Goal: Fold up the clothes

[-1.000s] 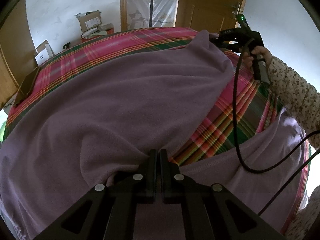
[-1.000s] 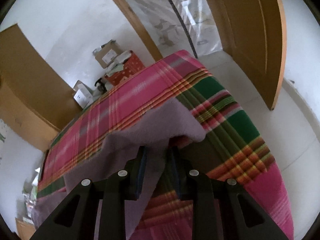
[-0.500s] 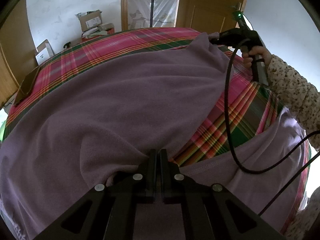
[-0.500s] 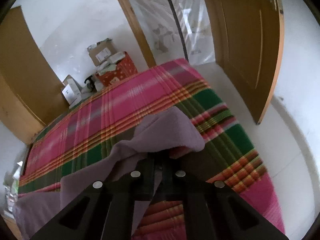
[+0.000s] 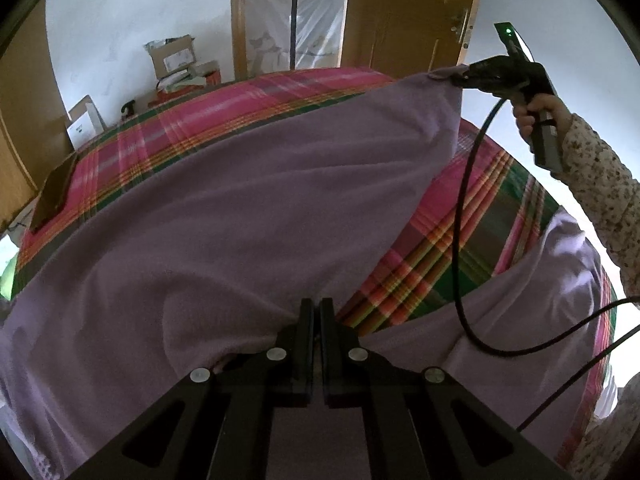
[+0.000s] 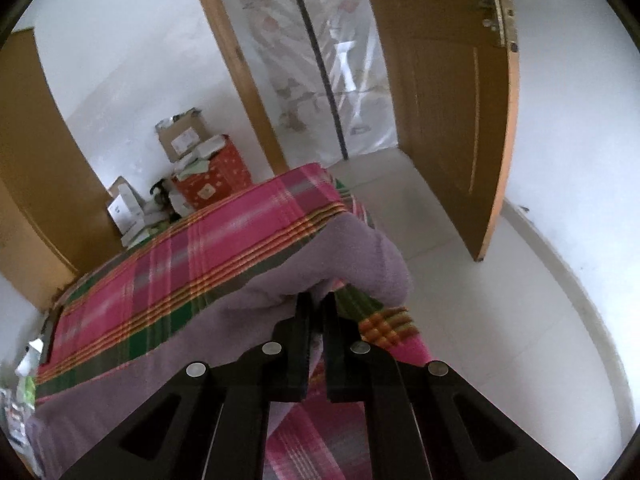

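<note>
Two hand-held grippers clenched on purple cloth [image 5: 248,208] | left hand-held gripper [image 5: 316,312] pins near edge on plaid bed [image 5: 460,248] | right hand-held gripper [image 6: 316,308] has lifted far right corner higher since a second ago | fold beginning

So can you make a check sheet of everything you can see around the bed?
Surface: bed under a pink and green plaid sheet.
Job's things: purple fleece garment, spread out, far corner lifted.
Clutter: flat brown item at the bed's left edge.
Grippers: left gripper shut on the garment's near edge; right gripper shut on the far corner.
Cables: black cable hanging over the bed.
Surroundings: cardboard boxes, red box, open wooden door.
</note>
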A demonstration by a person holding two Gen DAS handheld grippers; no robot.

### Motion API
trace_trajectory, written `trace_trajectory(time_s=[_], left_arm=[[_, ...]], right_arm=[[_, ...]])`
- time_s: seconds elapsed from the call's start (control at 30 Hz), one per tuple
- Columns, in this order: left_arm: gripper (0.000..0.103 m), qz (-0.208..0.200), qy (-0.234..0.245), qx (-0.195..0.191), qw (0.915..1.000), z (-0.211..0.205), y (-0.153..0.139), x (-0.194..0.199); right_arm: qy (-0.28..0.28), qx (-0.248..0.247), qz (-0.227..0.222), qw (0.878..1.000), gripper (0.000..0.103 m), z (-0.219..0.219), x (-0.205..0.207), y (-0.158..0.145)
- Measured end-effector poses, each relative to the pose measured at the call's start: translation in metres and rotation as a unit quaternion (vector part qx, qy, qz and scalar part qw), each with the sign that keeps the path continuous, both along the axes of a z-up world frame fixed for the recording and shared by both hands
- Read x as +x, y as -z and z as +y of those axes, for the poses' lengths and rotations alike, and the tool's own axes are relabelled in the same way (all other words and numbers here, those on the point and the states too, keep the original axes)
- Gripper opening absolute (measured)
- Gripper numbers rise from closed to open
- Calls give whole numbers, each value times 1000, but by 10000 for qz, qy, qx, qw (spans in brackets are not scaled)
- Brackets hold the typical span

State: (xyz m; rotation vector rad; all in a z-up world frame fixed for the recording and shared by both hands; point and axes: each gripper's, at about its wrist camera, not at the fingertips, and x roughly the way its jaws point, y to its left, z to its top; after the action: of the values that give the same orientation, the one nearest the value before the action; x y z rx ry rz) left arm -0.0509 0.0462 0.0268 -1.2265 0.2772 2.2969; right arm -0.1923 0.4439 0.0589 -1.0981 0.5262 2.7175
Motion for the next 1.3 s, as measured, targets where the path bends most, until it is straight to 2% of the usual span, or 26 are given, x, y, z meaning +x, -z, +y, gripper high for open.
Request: trace_trajectory(time_s=[0.27,0.5,0.63,0.77,0.83,1.1,1.3], left_arm=[[2,3,68,93,9999,-1,-4,-1],[2,-47,68,16,10000,5,1,-9],[2,-69,61,-20,10000,7,2,-10],[2,-71,23,-1,10000,6,2,-10],[2,-68,-8,16,10000,5,3,-11],[2,-28,-78,84,9999,5,1,-12],[2,47,-189,199,9996,0,-5,-10]], right_arm=[[147,161,-218,9995,5,4,18,-8],[254,252,-569,9977,5,5,-6,15],[344,-10,-528,9980,8,11,-25,25],[502,-314,-235,9980,9,24,-27,25],[569,-591,-120,9966,15,35,-23,26],[851,-1069,309,9901,19,62,17,25],[635,-1418,263,9875,19,72,35,36]])
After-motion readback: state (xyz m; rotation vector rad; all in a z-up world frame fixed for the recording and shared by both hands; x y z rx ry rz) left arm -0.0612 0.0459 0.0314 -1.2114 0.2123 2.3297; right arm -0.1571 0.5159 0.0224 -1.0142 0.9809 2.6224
